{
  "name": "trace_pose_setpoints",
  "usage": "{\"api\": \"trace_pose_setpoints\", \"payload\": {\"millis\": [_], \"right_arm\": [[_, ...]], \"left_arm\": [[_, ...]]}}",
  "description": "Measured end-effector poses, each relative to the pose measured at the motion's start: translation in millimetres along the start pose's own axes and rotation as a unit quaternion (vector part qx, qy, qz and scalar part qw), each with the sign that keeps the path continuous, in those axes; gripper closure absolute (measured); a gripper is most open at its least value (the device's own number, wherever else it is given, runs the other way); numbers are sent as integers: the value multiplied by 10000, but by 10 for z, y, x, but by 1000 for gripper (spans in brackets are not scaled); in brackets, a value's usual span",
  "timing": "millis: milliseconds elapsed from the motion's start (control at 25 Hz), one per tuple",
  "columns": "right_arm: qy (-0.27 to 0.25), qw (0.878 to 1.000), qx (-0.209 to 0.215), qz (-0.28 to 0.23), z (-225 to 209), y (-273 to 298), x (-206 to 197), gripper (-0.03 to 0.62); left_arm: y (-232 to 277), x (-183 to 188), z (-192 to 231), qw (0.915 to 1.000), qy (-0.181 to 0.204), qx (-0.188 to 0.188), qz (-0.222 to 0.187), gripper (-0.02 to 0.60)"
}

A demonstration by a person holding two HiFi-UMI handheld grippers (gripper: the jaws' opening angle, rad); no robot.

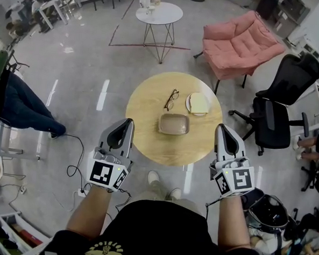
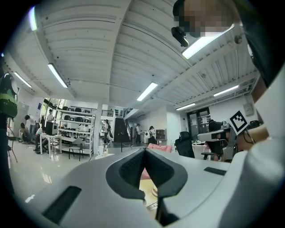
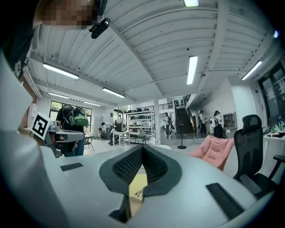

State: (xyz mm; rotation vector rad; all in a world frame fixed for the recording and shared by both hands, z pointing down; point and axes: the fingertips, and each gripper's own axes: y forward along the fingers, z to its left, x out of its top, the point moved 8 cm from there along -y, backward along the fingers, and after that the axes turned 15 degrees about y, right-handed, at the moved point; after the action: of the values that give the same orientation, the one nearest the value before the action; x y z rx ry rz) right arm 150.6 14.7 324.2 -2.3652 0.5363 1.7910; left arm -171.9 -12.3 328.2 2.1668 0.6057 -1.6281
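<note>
One large hall with a pale glossy floor holds a pink armchair and a round wooden bench. At its near edge hang the left claw and right claw, both pinched shut on nothing. Mid-bench lie a tray, a plate and glasses.

On the round table, eyeglasses lie left of a plate, with a rectangular dish nearer the person. The left gripper and right gripper flank the table's near edge. An armchair and a side table stand beyond.
</note>
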Motion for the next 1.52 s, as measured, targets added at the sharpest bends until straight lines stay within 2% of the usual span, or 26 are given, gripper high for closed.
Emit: {"api": "trace_pose_setpoints", "payload": {"millis": [120, 320, 720, 1000, 1360, 1520], "right_arm": [[-29, 10000, -70, -2, 56, 107, 15, 580], [-101, 9997, -208, -42, 141, 218, 35, 580], [-207, 9994, -285, -54, 140, 342, 165, 580], [-136, 9997, -197, 23, -98, 498, 136, 580], [-52, 9997, 63, 228, -401, 853, 119, 579], [12, 9992, 146, 366, -526, 1014, 64, 580]], "left_arm": [[110, -23, 112, 9999, -132, -38, -77, 566], [262, -87, 270, 9998, -66, -124, -105, 566], [451, -103, 409, 9994, -212, -220, -144, 566], [670, -187, 385, 9985, -522, -158, 0, 566], [1009, -216, 408, 9993, -338, 36, 133, 566], [1116, -348, 457, 9983, -474, 117, 306, 566]]}}
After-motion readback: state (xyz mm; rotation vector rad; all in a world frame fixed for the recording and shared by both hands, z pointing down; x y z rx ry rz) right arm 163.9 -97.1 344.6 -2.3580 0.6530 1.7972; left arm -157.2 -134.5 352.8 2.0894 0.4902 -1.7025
